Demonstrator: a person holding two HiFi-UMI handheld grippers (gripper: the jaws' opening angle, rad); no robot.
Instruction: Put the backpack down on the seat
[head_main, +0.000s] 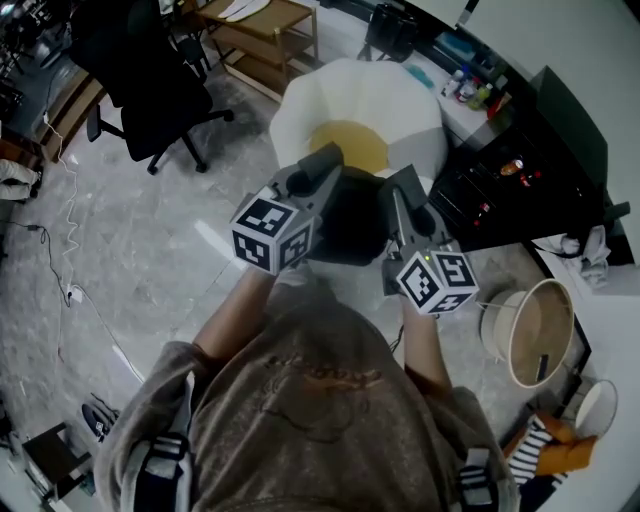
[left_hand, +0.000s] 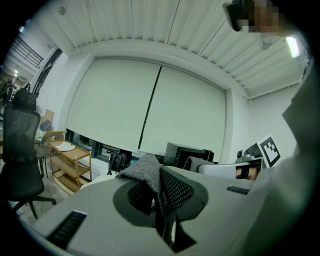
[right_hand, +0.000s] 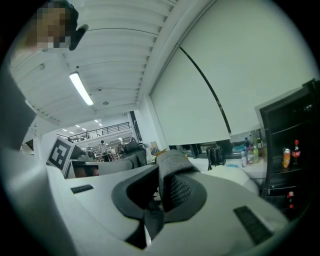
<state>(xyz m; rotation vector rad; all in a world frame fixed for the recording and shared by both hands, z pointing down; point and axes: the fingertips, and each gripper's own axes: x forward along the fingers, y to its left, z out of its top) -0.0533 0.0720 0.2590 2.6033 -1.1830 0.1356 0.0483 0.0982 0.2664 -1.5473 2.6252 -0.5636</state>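
Note:
A dark backpack (head_main: 350, 228) hangs between my two grippers, held up in front of the person's chest. Just beyond it stands the seat (head_main: 400, 105), a white armchair with a yellow cushion (head_main: 350, 145). My left gripper (head_main: 322, 165) is shut on a grey strap (left_hand: 144, 169) of the backpack; its jaws pinch the fabric in the left gripper view (left_hand: 159, 192). My right gripper (head_main: 398, 195) is shut on another grey strap (right_hand: 172, 167), with mesh padding showing between its jaws (right_hand: 159, 195). Both grippers point upward, and most of the bag is hidden from their cameras.
A black office chair (head_main: 150, 90) stands on the marble floor to the left, and a wooden shelf unit (head_main: 265, 40) behind it. A black cabinet with bottles (head_main: 500, 180) is right of the seat. A round basket (head_main: 535, 330) sits at the right. Cables (head_main: 60, 250) trail along the left.

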